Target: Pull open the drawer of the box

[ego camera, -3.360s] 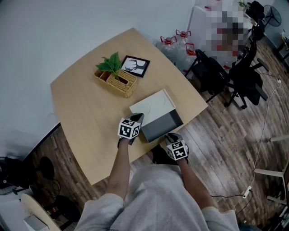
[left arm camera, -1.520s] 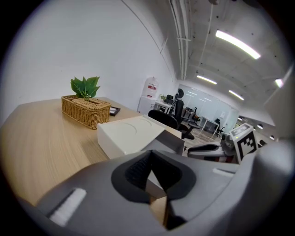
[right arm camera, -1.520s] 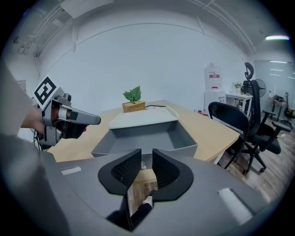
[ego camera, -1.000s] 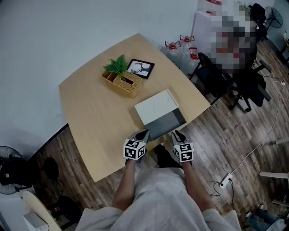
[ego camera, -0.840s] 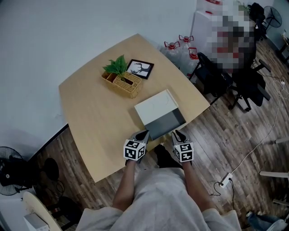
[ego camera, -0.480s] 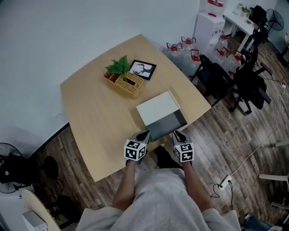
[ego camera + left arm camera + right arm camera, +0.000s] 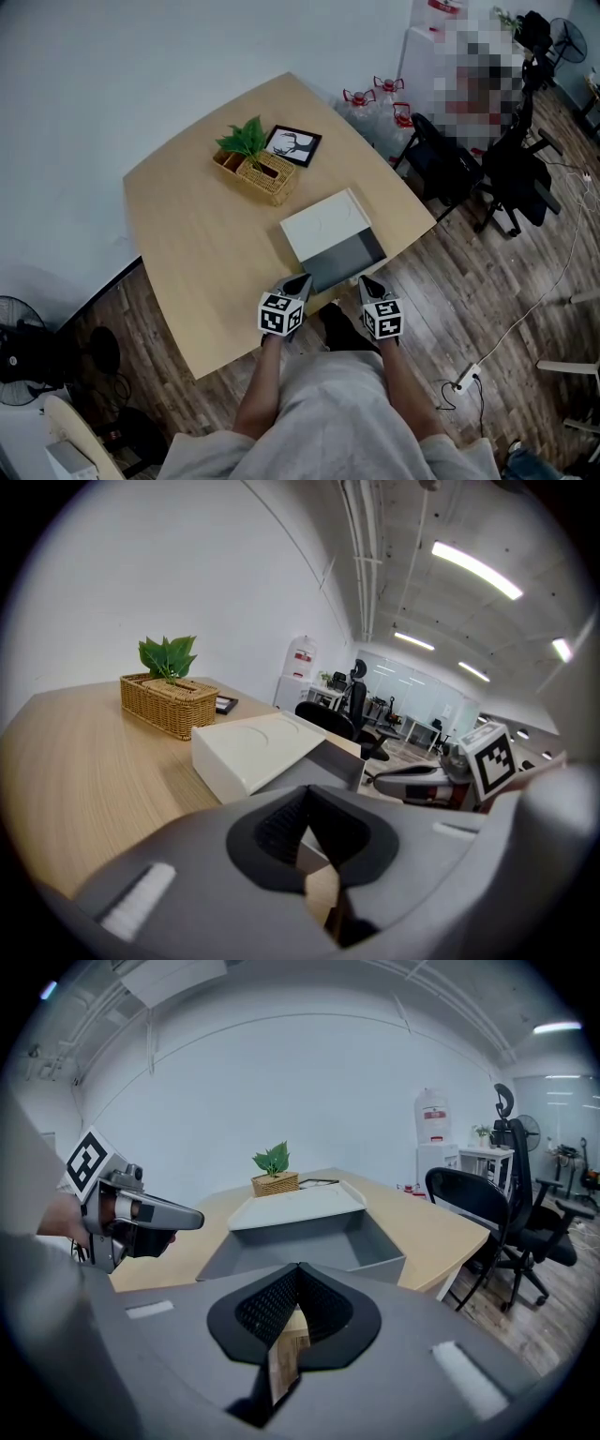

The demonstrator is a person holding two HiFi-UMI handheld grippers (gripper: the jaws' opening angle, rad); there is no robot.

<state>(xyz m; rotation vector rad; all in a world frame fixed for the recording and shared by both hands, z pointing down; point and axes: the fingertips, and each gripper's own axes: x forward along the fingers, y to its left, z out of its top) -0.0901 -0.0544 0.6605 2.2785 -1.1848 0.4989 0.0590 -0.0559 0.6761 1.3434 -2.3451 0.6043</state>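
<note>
Head view: both grippers sit at the near edge of a pale wood bench (image 7: 187, 234), in front of the opened box.

The white box (image 7: 323, 223) lies on the bench's near right part, its grey drawer (image 7: 345, 255) pulled out toward the person. The left gripper (image 7: 300, 280) and right gripper (image 7: 365, 280) are just short of the drawer front, apart from it, each with its fingers closed together on nothing. Each carries a cube (image 7: 279, 314) printed with black-and-white square markers. Farther back stand a wicker basket (image 7: 258, 173) with a green plant (image 7: 242, 139) and, beside it, a picture frame (image 7: 292, 144). Around the bench are a white wall (image 7: 112, 75), a dark plank floor (image 7: 487, 309), black office chairs (image 7: 441, 164) and water bottles (image 7: 361, 98).
</note>
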